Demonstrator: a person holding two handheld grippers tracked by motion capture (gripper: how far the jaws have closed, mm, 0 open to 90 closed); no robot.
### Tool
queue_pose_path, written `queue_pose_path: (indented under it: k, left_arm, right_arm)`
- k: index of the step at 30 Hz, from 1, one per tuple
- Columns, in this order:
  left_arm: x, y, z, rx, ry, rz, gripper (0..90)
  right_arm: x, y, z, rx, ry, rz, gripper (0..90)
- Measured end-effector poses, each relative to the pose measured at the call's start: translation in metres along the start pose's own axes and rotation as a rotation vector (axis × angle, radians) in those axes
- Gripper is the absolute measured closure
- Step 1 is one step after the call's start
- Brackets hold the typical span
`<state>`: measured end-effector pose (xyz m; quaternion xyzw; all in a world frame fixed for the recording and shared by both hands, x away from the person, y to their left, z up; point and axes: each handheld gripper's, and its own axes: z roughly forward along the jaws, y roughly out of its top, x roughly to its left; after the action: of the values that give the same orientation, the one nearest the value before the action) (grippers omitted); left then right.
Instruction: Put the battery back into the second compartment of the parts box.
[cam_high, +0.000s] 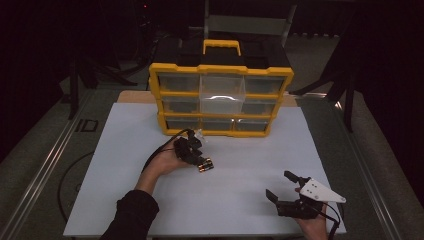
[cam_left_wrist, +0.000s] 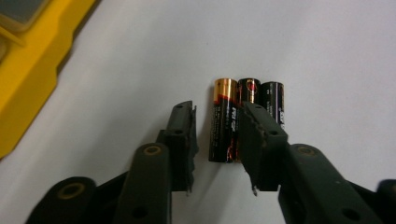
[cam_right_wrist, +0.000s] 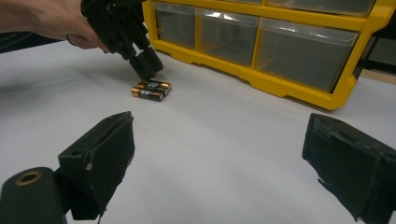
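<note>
A white tabletop (cam_high: 240, 150) carries a yellow drawer organizer (cam_high: 220, 97). In front of it, the left hand-held gripper (cam_left_wrist: 215, 135) straddles three batteries (cam_left_wrist: 245, 116), jaws apart around one. Farther off, the right hand-held gripper (cam_high: 282, 187) gapes empty.

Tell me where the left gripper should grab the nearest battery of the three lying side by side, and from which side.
Grip the copper-topped battery across its mid-body, coming straight down from above. It lies flat on the white table, touching the second battery, so one jaw must slip into that seam. The left gripper is open and already straddles it; probably nudge it clear of its neighbour first.
</note>
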<state>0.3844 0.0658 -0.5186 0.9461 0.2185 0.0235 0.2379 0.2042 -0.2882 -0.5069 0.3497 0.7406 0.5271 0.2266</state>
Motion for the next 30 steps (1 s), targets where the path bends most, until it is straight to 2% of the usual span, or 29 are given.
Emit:
queue_pose_path:
  k: [5,9,21,30]
  left_arm:
    - [0.003,0.000,0.005,0.011,-0.007,-0.014,72.6]
    - [0.002,0.001,0.011,0.044,0.004,-0.002,75.6]
    - [0.003,0.000,0.010,0.032,0.009,-0.008,77.6]
    - [0.003,-0.001,0.000,-0.008,0.016,-0.008,77.6]
  right_arm:
    - [0.000,0.000,0.000,0.001,0.000,-0.001,8.8]
    - [0.000,0.000,0.000,0.000,0.000,-0.001,8.7]
    - [0.000,0.000,0.000,0.000,0.000,0.000,8.8]
    - [0.000,0.000,-0.001,-0.003,0.001,0.003,8.8]
